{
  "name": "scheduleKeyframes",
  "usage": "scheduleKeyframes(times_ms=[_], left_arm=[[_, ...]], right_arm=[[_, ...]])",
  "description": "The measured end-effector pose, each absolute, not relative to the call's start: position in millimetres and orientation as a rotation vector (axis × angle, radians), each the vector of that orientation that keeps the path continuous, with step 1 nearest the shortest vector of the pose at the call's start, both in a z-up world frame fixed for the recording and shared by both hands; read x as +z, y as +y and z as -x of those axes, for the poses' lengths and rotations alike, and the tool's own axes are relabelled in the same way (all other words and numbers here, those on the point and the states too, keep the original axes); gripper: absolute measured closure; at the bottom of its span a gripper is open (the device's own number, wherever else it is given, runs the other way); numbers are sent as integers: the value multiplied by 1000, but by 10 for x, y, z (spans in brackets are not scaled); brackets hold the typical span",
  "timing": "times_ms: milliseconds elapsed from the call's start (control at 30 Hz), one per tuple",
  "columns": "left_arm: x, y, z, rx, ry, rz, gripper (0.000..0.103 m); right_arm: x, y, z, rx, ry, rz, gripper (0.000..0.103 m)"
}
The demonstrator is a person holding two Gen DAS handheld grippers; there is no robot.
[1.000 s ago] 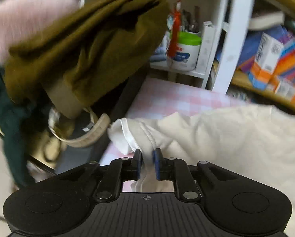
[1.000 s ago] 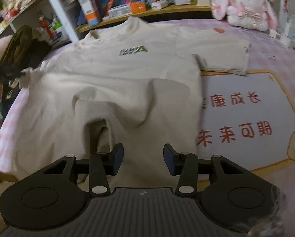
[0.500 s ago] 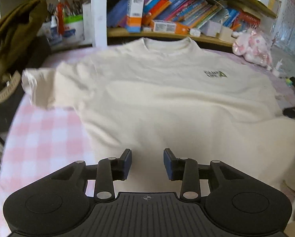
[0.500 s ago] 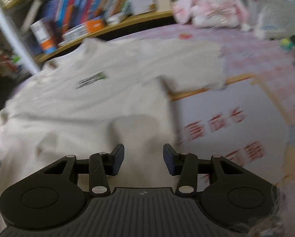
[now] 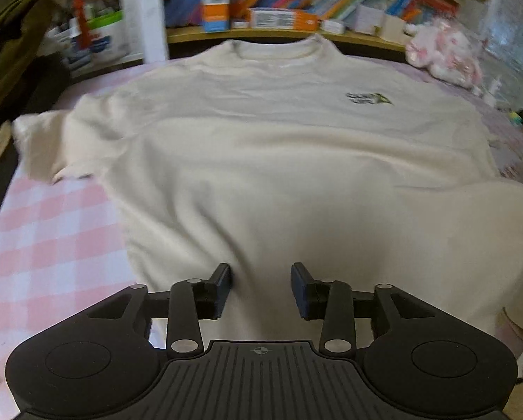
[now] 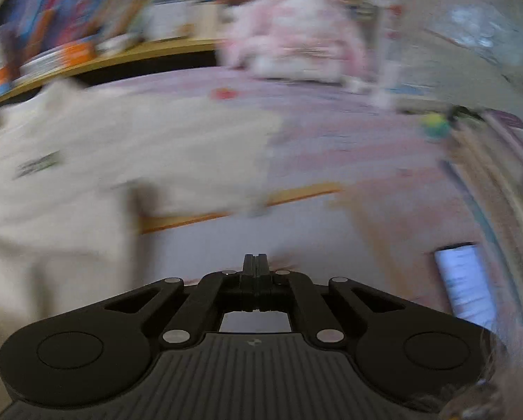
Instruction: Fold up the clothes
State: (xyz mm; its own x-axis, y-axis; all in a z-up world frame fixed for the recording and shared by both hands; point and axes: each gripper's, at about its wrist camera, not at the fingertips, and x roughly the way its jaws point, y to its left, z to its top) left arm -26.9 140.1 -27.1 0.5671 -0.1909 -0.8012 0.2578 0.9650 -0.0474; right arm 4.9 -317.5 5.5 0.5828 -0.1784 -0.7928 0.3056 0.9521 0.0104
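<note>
Cream T-shirt [image 5: 279,161], soft matte knit, lay spread front-up across frame centre on a pink-and-white checked sheet [image 5: 51,238], ribbed collar toward the bookshelf [image 5: 296,33] at top. Left gripper [image 5: 261,288] sat at lower centre over the hem, jaws just widened, nothing between them. Right gripper [image 6: 256,266] had just clamped shut, empty, over a blurred printed mat [image 6: 314,217].

Cream T-shirt [image 5: 261,161] spread flat, chest logo up, collar toward the bookshelf, one sleeve bunched.
</note>
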Motion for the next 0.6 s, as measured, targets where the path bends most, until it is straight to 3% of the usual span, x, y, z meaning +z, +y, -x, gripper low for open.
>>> scheduleKeyframes(times_ms=[100,167,200,367,400,433,467,600], left_arm=[[-255,1436,235,-260,932,-74,62],[-226,1525,205,-226,925,-65,62],[-212,1572,190,-208,921,-60,62],[-195,1796,179,-142,925,-19,61],[-203,1824,188,-135,928,-11,61],[-210,1829,190,-134,929,-5,61],[-217,1831,192,-135,930,0,61],[-243,1839,183,-147,924,40,61]], right_arm=[[96,-3396,31,-191,911,-338,98],[117,-3229,57,-106,904,-358,76],[126,-3127,67,-66,900,-357,55],[-21,-2585,-76,12,985,-262,61],[-42,-2507,-72,6,990,-219,68],[-49,-2434,-59,1,987,-171,87],[-48,-2383,-47,6,990,-125,98],[-19,-2544,-67,-87,969,-5,100]])
